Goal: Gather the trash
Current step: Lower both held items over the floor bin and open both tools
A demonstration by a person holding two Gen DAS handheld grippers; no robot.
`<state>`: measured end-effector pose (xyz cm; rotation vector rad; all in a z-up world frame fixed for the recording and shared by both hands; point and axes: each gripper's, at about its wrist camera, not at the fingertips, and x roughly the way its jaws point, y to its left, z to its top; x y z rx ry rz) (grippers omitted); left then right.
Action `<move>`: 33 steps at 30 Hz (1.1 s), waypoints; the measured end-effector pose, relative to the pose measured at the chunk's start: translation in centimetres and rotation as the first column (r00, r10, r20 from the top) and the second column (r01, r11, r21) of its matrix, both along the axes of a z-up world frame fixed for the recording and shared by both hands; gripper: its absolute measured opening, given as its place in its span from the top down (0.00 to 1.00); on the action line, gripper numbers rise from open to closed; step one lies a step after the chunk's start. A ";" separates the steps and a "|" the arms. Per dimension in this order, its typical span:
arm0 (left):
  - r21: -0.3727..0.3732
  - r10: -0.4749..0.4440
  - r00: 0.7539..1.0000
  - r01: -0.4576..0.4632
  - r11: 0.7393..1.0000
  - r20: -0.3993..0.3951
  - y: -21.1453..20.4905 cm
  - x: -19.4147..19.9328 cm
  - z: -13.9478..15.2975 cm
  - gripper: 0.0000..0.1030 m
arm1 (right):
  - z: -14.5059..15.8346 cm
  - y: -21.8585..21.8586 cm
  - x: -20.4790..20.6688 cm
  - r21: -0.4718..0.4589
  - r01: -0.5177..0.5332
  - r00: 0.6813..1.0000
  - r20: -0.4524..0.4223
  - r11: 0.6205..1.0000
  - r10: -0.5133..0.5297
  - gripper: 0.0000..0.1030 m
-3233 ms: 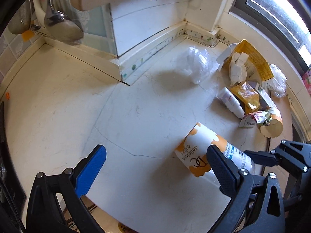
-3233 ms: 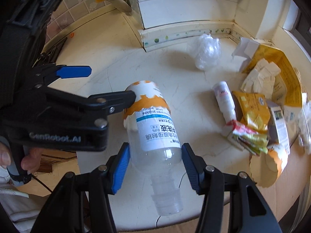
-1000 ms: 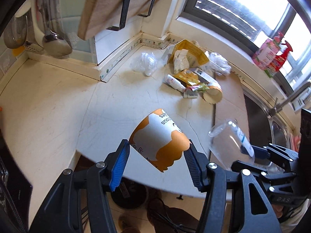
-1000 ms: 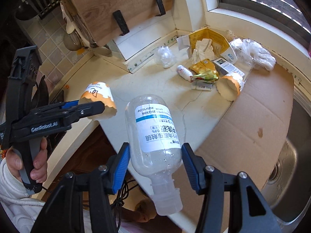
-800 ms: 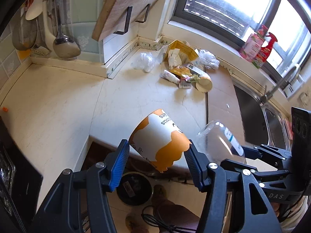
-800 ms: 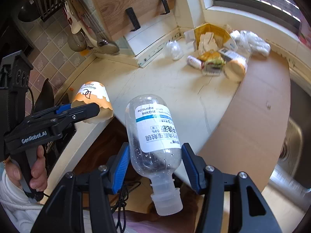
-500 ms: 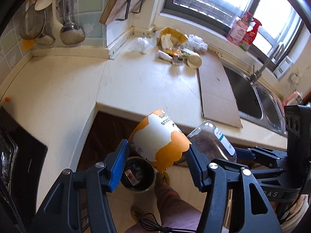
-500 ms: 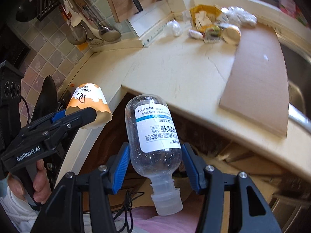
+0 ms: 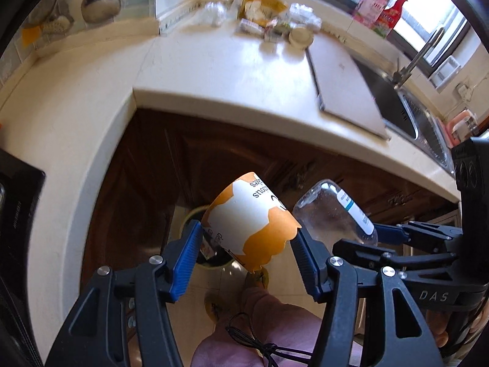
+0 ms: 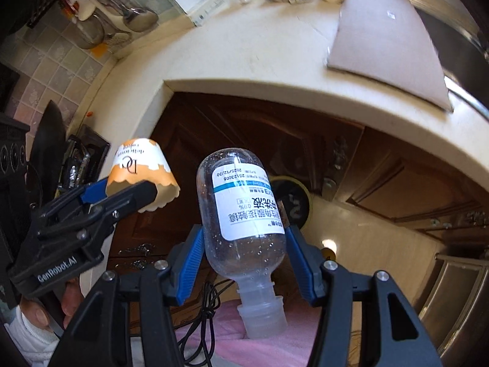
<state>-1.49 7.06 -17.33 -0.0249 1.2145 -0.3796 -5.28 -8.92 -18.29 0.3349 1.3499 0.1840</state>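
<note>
My left gripper point(image 9: 247, 244) is shut on an orange and white paper cup point(image 9: 250, 220), held in the air in front of the dark cabinet. My right gripper point(image 10: 243, 244) is shut on a clear plastic bottle point(image 10: 241, 208) with a white label, its neck toward the camera. In the left wrist view the bottle point(image 9: 333, 217) hangs just right of the cup. Below both, on the floor, a round bin point(image 9: 211, 253) shows partly behind the cup; in the right wrist view the bin point(image 10: 292, 202) sits behind the bottle. More trash point(image 9: 269, 18) lies far back on the counter.
The cream counter point(image 9: 229, 76) curves above dark wooden cabinet doors point(image 10: 244, 128). A brown board point(image 9: 339, 88) lies beside the sink point(image 9: 406, 113) and tap. Ladles point(image 10: 134, 15) hang on the tiled wall. A person's pink-clad leg point(image 9: 259, 336) and a black cable are below the grippers.
Both grippers have carried the cup and bottle off the counter and down in front of the cabinet. The counter and trash pile have receded upward; the bin now shows close beneath.
</note>
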 end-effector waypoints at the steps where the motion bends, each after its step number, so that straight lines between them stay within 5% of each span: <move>1: 0.004 0.000 1.000 0.000 1.000 -0.016 -0.1 0.0 -1.2 0.43 | -1.3 -0.1 0.2 0.004 0.008 1.000 -0.020 1.000 -0.008 0.47; 8: 0.033 0.043 0.984 -0.038 0.999 -0.172 0.3 0.5 -13.8 0.42 | -15.3 -1.0 1.5 0.066 0.120 0.966 -0.240 0.991 -0.101 0.47; 15: 0.104 0.078 0.960 -0.051 0.993 -0.269 1.2 2.3 -28.6 0.42 | -30.5 -1.2 2.3 0.046 0.202 0.913 -0.370 0.978 -0.171 0.46; 20: 0.086 0.091 0.945 -0.067 0.994 -0.314 1.9 4.9 -36.6 0.36 | -39.3 -0.1 3.7 0.019 0.227 0.886 -0.419 0.974 -0.198 0.46; 25: 0.080 0.095 0.935 -0.071 0.994 -0.342 2.7 7.1 -41.7 0.30 | -44.3 0.6 5.8 -0.005 0.260 0.874 -0.424 0.966 -0.237 0.44; 28: 0.085 0.108 0.931 -0.084 0.993 -0.348 3.4 7.5 -42.9 0.19 | -45.7 0.1 6.6 -0.016 0.282 0.868 -0.423 0.959 -0.262 0.44; 33: 0.115 0.120 0.925 -0.084 0.990 -0.360 4.1 7.2 -43.6 0.18 | -45.9 0.4 7.4 -0.016 0.297 0.869 -0.411 0.955 -0.278 0.43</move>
